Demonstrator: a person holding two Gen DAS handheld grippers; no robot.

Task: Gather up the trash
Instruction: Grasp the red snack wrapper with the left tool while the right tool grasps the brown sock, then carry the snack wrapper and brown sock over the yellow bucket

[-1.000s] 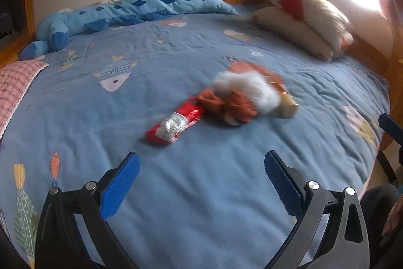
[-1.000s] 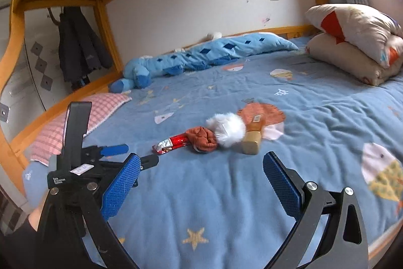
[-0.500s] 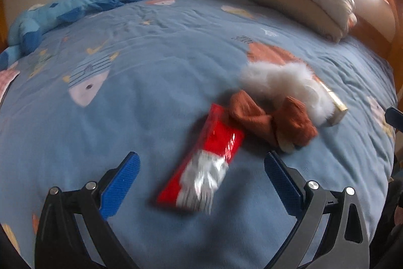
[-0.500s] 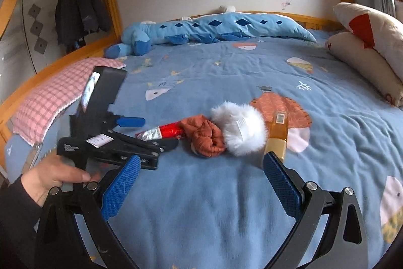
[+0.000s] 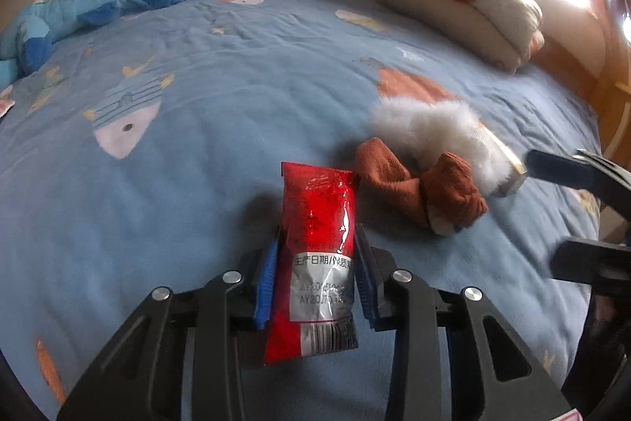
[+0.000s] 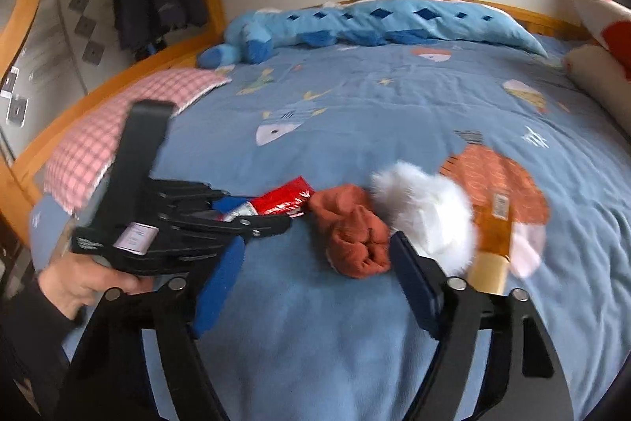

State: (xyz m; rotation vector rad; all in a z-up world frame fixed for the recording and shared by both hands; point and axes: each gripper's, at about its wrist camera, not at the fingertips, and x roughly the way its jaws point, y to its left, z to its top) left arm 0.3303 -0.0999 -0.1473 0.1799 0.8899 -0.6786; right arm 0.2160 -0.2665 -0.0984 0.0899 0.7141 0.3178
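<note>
Where it gaped, left gripper [image 5: 315, 275] clamps wrapper [image 5: 317, 243].

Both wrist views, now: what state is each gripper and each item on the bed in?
Left gripper: jaws just closed, pads against the red wrapper.
Right gripper: jaws just narrowing, nothing between them.
Wrapper: lying on the bed.
Brown socks: crumpled.
White fluff: lying beside socks.
</note>
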